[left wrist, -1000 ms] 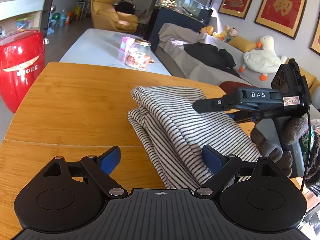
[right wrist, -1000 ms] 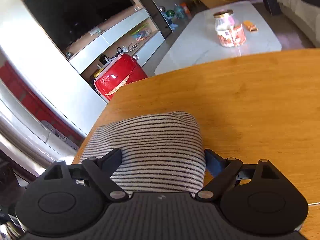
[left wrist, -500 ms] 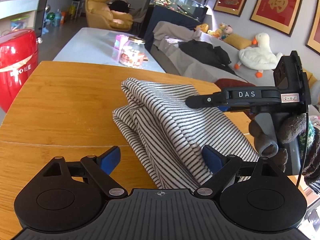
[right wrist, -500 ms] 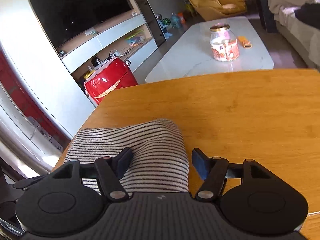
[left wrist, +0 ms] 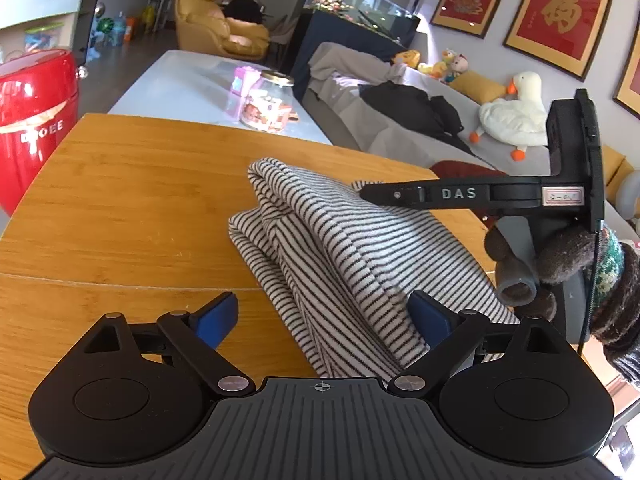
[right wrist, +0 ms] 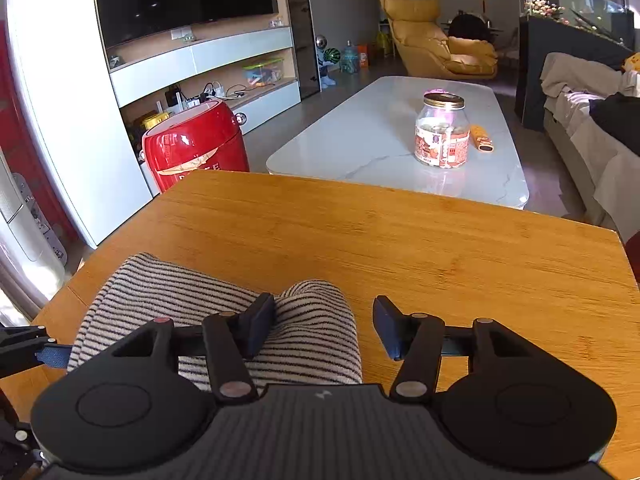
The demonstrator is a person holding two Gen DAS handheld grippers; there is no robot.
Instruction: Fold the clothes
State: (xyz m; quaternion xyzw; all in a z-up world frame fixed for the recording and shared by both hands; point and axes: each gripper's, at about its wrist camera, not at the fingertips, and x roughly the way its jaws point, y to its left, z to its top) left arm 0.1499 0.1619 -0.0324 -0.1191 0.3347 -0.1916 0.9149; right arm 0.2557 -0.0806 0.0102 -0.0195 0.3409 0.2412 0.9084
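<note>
From your left wrist camera, the striped garment [left wrist: 340,248] lies bundled on the wooden table [left wrist: 132,200], its long axis running from the near right corner, under your left claw [left wrist: 324,320], up toward the far centre. That claw stands wide open with nothing pinched; its right pad touches or just overlaps the cloth's near end, while the left pad hangs over bare wood. Your right claw [left wrist: 372,194] reaches in from the right, its finger tips over the garment's far, raised fold. Whether it grips anything cannot be told from here.

From your right wrist camera, the garment [right wrist: 224,320] sits low and left, directly under the right claw [right wrist: 324,330]. The jaws are open about halfway; the left pad presses into the cloth's rolled edge, the right pad hovers over bare table, so nothing is clamped. The cloth lies to the left of the claw's centre line, so a small shift left would likely be needed before you close on the fold.

The table [right wrist: 400,248] is broad and bare on the far and right sides. Beyond it stand a white coffee table with a jar [right wrist: 442,136], a red cooler [right wrist: 196,146], a TV wall and a yellow armchair.
</note>
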